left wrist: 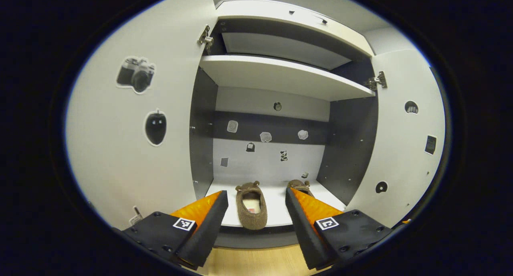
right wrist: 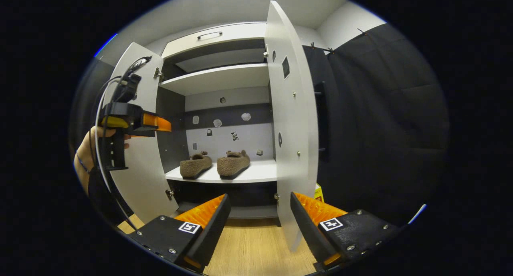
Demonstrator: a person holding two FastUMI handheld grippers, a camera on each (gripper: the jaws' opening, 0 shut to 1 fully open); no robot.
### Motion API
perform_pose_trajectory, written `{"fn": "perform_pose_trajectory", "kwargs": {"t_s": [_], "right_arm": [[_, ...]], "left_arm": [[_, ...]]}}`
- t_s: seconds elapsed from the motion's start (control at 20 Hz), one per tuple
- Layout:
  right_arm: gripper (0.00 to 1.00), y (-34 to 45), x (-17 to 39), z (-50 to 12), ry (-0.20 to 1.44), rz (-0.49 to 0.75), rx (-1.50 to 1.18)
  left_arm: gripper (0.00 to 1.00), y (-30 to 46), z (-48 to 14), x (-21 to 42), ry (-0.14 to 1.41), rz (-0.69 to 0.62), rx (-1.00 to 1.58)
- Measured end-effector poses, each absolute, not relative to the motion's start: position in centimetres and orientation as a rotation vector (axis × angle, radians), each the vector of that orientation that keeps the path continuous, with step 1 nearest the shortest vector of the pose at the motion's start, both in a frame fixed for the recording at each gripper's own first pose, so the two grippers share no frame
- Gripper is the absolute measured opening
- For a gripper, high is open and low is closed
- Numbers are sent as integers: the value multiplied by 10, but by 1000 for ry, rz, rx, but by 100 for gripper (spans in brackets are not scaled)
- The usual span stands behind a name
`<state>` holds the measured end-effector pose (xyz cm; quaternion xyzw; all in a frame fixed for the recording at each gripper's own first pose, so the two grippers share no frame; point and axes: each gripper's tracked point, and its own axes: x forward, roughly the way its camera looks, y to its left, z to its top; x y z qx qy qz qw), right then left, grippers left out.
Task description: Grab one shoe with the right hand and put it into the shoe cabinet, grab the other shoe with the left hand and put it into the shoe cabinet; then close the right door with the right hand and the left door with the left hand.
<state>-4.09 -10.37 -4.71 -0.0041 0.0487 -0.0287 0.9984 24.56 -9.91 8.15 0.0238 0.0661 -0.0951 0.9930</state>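
Observation:
Two brown furry slippers stand side by side on the cabinet's bottom shelf: one slipper lies straight ahead of my open left gripper, the other slipper is partly hidden behind its right finger. Both white doors are swung open: the left door and the right door. My right gripper is open, low in front of the cabinet. The right door's free edge stands in its gap, close to the right finger. A hand holds the left gripper by the left door.
An upper shelf and a drawer front sit above the slippers. Wooden floor runs below the cabinet. Black cloth wall hangs to the right of the right door, with a small yellow item at its foot.

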Motion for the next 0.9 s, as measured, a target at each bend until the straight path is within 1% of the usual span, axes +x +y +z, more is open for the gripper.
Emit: {"fn": "perform_pose_trajectory", "kwargs": {"t_s": [0.15, 0.25, 0.35, 0.4, 0.45, 0.5, 0.55, 0.6, 0.7, 0.9], "right_arm": [[92, -121, -47, -42, 86, -80, -5], [92, -137, -52, -43, 89, -104, -15], [92, -156, -53, -44, 93, -134, -22], [92, -165, -54, -46, 96, -152, -18], [92, -174, -54, -46, 99, -163, -11], [92, -182, -53, -48, 102, -171, -6], [92, -192, -54, -51, 104, -181, -2], [92, -201, -53, -53, 103, -190, 1], [92, -213, -46, -55, 96, -197, 11], [92, -233, -26, -57, 75, -206, 4]], "left_arm": [[93, -92, 85, 207, 113, -190, 47], [96, -83, 84, 185, 98, -182, 48], [94, -74, 84, 169, 70, -166, 62], [97, -69, 84, 159, 56, -159, 67], [94, -63, 83, 150, 47, -148, 71], [99, -58, 81, 142, 39, -141, 76], [94, -51, 78, 133, 34, -133, 79], [99, -46, 74, 124, 32, -128, 81], [97, -38, 64, 108, 42, -132, 76], [97, -14, 50, 86, 40, -104, 100]]}}
